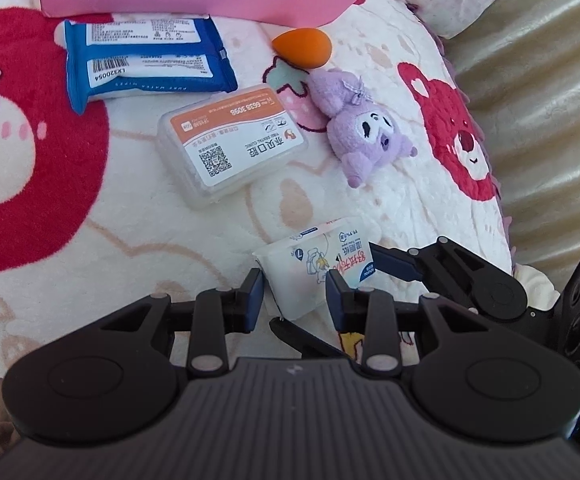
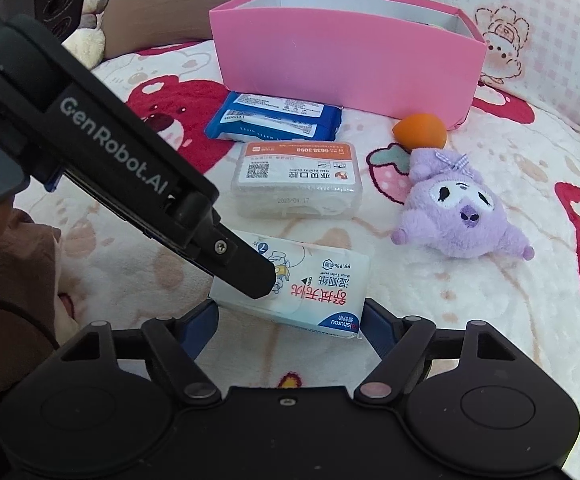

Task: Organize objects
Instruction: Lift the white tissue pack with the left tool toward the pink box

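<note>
I judge the tidying barely begun: every loose thing I can see lies on the blanket (image 2: 469,320) outside the pink box (image 2: 345,68), and what little of the box's inside shows looks bare.

My left hand-held gripper (image 1: 295,290) has its blue-padded fingers against the two sides of the white wet-tissue pack (image 2: 309,292), seemingly clamped on it. My right hand-held gripper (image 2: 288,326) stands apart, one finger at each end of the same pack, not yet pressing it. The pack sits well in front of the pink box, nearest to me.

Between that pack and the box lies the clear floss case (image 2: 297,180), a hard, rounded rectangle with an orange-and-white label. Against the foot of the box is the blue wipes packet (image 2: 274,120), soft and glossy. To the right of the box's near corner rests the orange makeup sponge (image 2: 419,130), smooth and egg-shaped, and just in front of it the purple plush toy (image 2: 461,216), fuzzy, lying on its back.

The blanket is fleecy, cream with red bears. All five things are left to go in.
</note>
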Demonstrator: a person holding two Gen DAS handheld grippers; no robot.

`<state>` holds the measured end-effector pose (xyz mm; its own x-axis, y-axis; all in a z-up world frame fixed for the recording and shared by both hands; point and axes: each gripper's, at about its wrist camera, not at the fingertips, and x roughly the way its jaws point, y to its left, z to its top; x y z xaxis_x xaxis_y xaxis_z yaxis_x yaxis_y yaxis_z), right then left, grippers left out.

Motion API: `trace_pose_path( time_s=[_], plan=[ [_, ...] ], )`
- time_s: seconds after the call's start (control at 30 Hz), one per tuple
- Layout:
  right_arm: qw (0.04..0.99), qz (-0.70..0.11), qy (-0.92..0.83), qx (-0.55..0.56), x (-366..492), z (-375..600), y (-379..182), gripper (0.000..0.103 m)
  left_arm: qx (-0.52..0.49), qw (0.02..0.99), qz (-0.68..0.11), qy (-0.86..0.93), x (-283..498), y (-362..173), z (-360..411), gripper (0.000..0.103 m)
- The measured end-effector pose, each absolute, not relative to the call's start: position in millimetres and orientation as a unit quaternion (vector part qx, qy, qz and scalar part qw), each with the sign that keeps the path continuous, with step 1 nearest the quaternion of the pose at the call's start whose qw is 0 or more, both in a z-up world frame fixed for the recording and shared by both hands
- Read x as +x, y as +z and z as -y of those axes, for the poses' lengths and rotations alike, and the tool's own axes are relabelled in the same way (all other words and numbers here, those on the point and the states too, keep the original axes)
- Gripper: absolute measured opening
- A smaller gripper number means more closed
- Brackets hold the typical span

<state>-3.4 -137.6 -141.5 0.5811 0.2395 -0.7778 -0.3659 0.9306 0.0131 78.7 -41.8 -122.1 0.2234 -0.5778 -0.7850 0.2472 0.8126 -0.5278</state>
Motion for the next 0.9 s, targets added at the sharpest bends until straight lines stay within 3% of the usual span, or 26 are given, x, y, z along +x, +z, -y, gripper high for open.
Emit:
trace_pose_path(
  time_s=[0.9],
  plan=[
    [0.906,-0.386,0.167,-0.054,-20.5,127.8,-83.7,0.082,-0.105,0.794,-0.523,-0.292,55.2,-50.6,29.7,0.032]
  ],
)
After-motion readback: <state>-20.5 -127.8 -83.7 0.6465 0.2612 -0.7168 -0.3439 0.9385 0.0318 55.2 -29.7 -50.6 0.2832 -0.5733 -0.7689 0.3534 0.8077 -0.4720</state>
